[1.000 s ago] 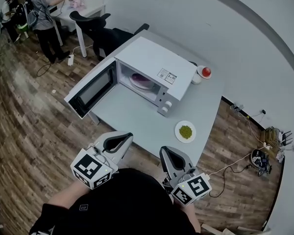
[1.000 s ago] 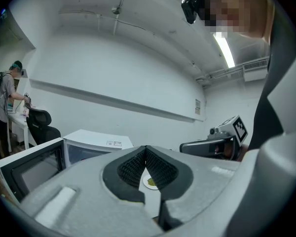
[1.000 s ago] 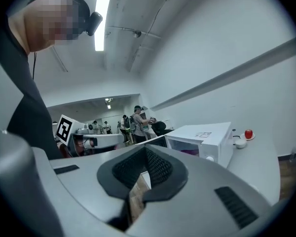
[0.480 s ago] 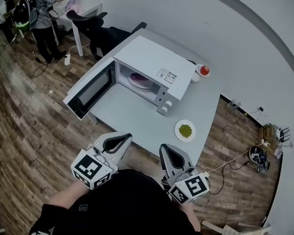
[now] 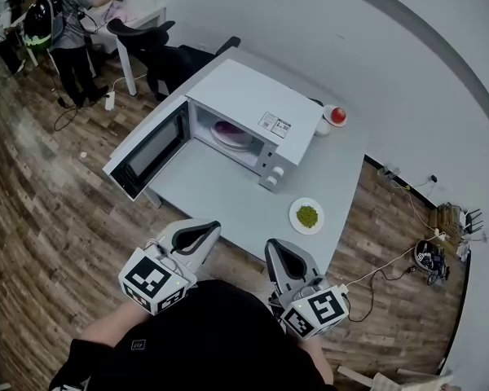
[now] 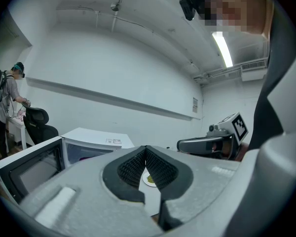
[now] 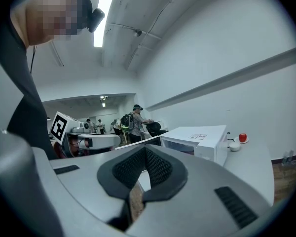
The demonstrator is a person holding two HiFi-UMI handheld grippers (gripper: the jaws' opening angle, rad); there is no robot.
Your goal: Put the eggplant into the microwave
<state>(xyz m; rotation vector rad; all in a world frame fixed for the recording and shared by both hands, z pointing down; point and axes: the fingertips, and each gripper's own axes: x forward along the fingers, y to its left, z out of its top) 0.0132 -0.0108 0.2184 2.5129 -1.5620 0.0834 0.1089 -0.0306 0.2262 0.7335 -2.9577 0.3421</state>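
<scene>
Tabletop [image 5: 220,198] carries the microwave [image 5: 257,104], its door [image 5: 147,149] swung wide; a purple shape inside the microwave is likely the eggplant [image 5: 232,130]. Left tool [image 5: 202,228] and right tool [image 5: 279,251] hang clenched, empty, well short of the microwave. Only a gentle, flat door push seems left.

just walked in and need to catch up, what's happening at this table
A person stands at the near edge of the grey table, holding the left gripper and right gripper close to the body, both shut and empty. The microwave stands with its door open, and a purple thing, probably the eggplant, lies inside. Neither gripper touches anything on the table.
</scene>
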